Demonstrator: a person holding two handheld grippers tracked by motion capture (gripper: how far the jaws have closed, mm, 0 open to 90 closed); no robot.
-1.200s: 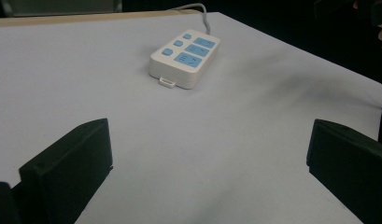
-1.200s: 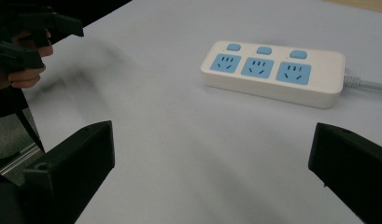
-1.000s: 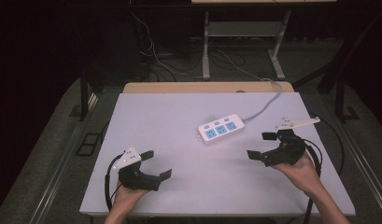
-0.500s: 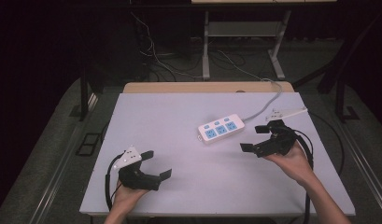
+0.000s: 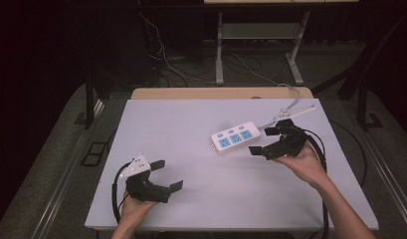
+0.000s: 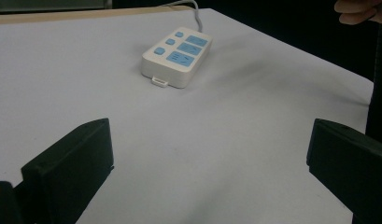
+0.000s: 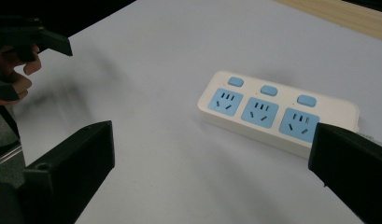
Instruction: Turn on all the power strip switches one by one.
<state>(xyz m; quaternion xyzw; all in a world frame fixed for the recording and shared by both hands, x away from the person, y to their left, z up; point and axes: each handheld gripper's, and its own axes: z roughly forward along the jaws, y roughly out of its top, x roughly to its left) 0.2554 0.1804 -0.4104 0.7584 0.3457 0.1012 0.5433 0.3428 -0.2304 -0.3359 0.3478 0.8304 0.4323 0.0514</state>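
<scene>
1. A white plastic power strip [image 5: 235, 137] lies flat on the pale, matte table [image 5: 191, 124], right of centre and angled a little. It is a rounded rectangular block with three blue socket faces and three small blue oval buttons along one long side.
2. A white cable [image 5: 290, 102] leaves the strip's far end and runs off the back edge of the table, past a strip of light wood [image 5: 221, 93].
3. The right gripper [image 5: 267, 141], black and angular, is held in the person's right hand [image 5: 303, 162] just beside the strip's right end. Its jaws stand wide apart with nothing between them. In the right gripper view the strip [image 7: 277, 114] sits near the right jaw, not touching it.
4. The left gripper [image 5: 166, 174] rests near the table's front-left corner, in the left hand [image 5: 136, 206], well apart from the strip. Its flat, blocky jaws are likewise spread wide and empty; a grey three-cornered plate [image 5: 138, 165] tops it.
5. In the left gripper view the strip [image 6: 177, 56] lies far ahead on the smooth surface, a small tab at its near end.
</scene>
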